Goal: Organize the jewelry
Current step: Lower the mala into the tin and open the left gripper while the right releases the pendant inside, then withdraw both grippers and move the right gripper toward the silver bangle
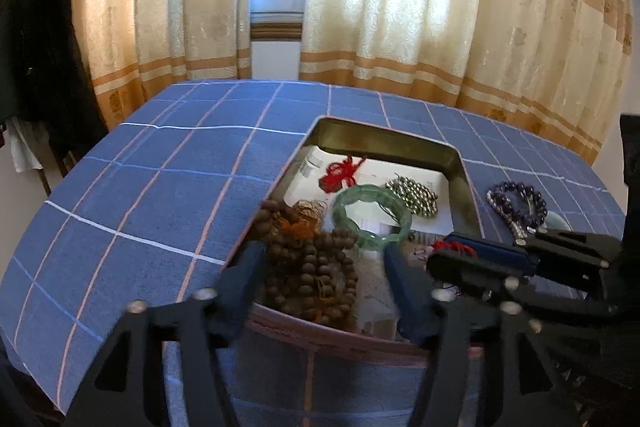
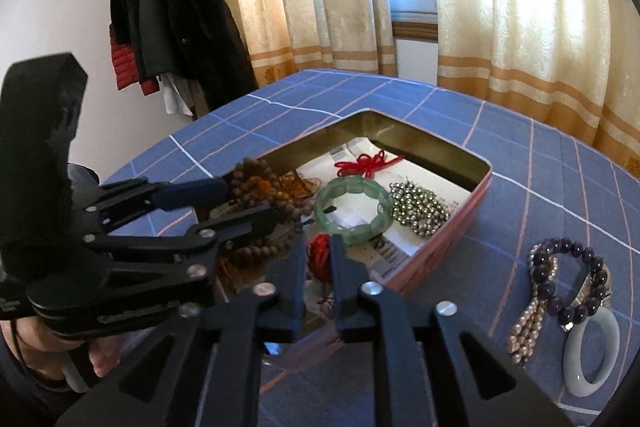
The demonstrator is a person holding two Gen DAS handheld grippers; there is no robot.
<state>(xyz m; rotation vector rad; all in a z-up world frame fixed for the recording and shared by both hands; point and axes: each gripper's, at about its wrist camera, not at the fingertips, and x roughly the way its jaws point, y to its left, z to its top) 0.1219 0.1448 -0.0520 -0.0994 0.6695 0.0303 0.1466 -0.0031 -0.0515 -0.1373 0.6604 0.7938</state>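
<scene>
Jewelry sits mostly in the open tin [image 2: 438,247] on the blue-check desk [image 1: 140,187], so places below are given vs. the tin. Inside at its near-left corner: brown wooden bead strand [image 1: 312,267], long and heaped, prob. light but floppy and tangle-prone; best pinched at one bunched loop, not a single bead. Mid-tin: green bangle [image 2: 354,209], looks rigid, smooth, likely slippery and chip-prone; grip across the band, not over the whole ring. Next to it toward the right wall: silver bead cluster [image 2: 418,213], loose and shifty. At the far end: red knot cord [image 2: 366,163], soft, v. light. Outside the tin, right of it on the desk: purple bead bracelet [image 2: 568,279] touching a pearl strand [image 2: 528,327], with a pale jade bangle [image 2: 592,359] just nearer the camera, stiff and fragile by the look. Left gripper [image 1: 324,267] is spread wide, straddling the wooden beads at the tin's near edge, nothing held. Right gripper [image 2: 318,259] has its fingers drawn close, pinching a small red tassel piece [image 2: 319,253] over the tin's near end; soft, light, may slip if the pinch is shallow.
</scene>
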